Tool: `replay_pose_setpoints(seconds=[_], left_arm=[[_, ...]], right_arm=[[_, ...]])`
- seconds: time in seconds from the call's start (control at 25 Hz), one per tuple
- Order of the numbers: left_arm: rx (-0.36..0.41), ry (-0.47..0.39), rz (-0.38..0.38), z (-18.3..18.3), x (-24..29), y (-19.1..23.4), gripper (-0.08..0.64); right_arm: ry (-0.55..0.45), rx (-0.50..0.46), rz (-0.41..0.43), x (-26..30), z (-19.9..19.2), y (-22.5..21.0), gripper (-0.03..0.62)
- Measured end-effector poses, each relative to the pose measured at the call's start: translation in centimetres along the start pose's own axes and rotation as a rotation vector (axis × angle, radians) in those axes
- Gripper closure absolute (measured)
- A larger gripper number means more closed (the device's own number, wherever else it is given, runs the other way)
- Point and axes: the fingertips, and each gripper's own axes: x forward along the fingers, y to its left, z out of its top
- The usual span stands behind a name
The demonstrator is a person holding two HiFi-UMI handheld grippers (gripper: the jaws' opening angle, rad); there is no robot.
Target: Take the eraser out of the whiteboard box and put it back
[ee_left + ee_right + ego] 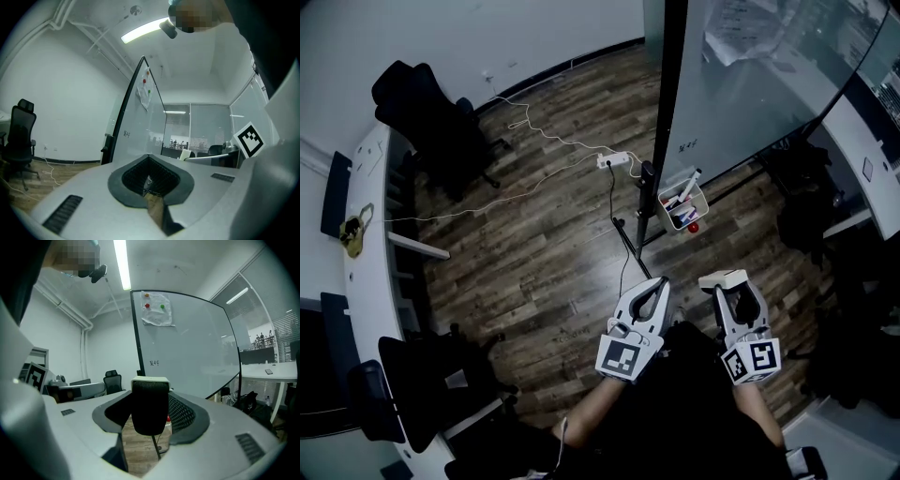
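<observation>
Right gripper view: right tool [150, 397] clamps the eraser [150, 411], long axis seemingly upright; left tool [149, 158] closed, empty.

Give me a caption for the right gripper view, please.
Right gripper holds the eraser, facing the whiteboard.

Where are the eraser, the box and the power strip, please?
eraser [150, 404]: right gripper view, on its black felt face.
box [702, 199]: head view, on its right rim.
power strip [616, 160]: head view, on its middle.
</observation>
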Motion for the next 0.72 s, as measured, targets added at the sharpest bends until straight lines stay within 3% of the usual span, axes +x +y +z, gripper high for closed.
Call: replay_pose_setpoints(seconds=[0.28, 0.72], left_arm=[[-0.017, 0.009, 0.043, -0.4, 1.0, 1.9, 0.554], [0.021, -0.027, 0.116, 1.0, 6.1, 4.7, 0.554]], right_arm=[[0.004, -0.032, 0.058, 2.8, 0.5, 0.2, 0.351], [0.032, -0.082, 0.179, 8.8, 0.8, -2.6, 0.351]])
